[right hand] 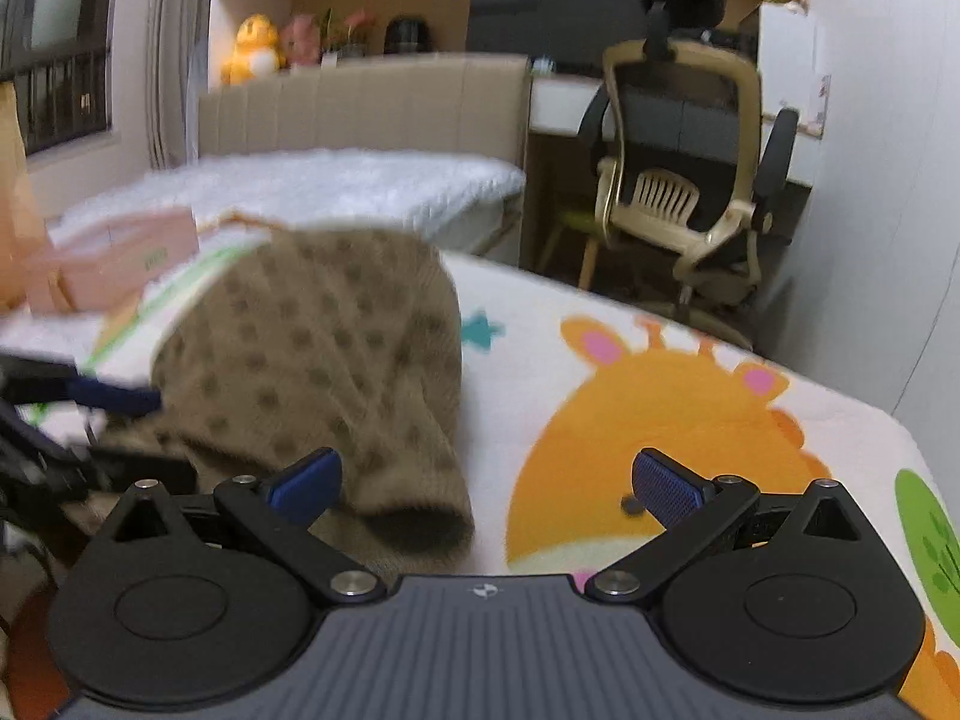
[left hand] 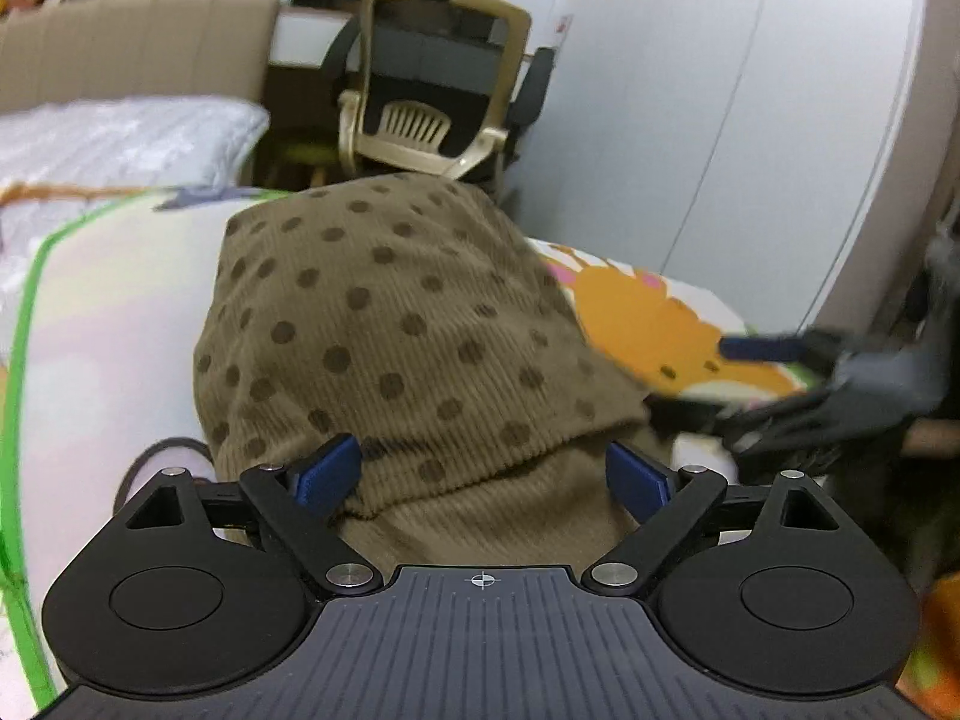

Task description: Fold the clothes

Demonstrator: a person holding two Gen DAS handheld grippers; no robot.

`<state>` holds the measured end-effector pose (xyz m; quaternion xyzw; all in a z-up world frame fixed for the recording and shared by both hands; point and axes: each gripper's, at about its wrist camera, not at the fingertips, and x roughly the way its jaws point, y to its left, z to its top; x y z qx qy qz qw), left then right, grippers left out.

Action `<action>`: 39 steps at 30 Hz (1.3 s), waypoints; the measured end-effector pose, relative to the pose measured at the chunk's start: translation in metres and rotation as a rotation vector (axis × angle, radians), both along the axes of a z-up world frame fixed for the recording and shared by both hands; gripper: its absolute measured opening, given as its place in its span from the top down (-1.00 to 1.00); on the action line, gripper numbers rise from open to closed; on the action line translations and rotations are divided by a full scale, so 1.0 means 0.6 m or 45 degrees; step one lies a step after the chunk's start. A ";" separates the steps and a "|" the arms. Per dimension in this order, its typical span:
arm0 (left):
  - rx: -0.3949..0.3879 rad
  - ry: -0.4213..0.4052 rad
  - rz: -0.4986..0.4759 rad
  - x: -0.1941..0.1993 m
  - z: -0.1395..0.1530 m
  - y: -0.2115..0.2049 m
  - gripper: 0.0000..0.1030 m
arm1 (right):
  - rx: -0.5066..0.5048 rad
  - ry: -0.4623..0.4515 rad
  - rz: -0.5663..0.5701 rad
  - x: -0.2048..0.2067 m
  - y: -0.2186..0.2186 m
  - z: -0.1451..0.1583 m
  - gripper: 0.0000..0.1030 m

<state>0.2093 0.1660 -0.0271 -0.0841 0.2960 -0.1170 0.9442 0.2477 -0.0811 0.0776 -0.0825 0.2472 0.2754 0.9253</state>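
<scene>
A brown corduroy garment with dark polka dots (left hand: 390,330) lies in a heap on a cartoon-print mat (left hand: 120,312). My left gripper (left hand: 483,474) is open, its blue pads on either side of the garment's near edge, not closed on it. In the right wrist view the garment (right hand: 324,360) lies left of centre with a tube-like opening near my left pad. My right gripper (right hand: 486,483) is open and empty over the mat's orange giraffe print (right hand: 660,420). The right gripper shows blurred at the right of the left wrist view (left hand: 798,378).
The mat covers a bed with a white quilt (right hand: 336,186) and a beige headboard (right hand: 360,102). An office chair (right hand: 684,180) stands by a desk beyond the bed. A white wardrobe wall (left hand: 720,120) is at the right. A pink object (right hand: 120,264) lies at the far left.
</scene>
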 end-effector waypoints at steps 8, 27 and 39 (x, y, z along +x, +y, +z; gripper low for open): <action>0.014 0.025 0.010 -0.010 0.013 -0.009 -0.81 | 0.075 0.127 0.047 0.078 0.050 0.010 -1.00; -0.545 0.190 0.099 0.254 0.024 0.105 -0.86 | -0.017 0.100 0.446 -0.005 0.098 -0.015 -1.00; -0.284 -0.001 0.188 0.059 0.085 0.083 -0.90 | -0.008 0.067 0.365 -0.072 0.014 -0.012 -1.00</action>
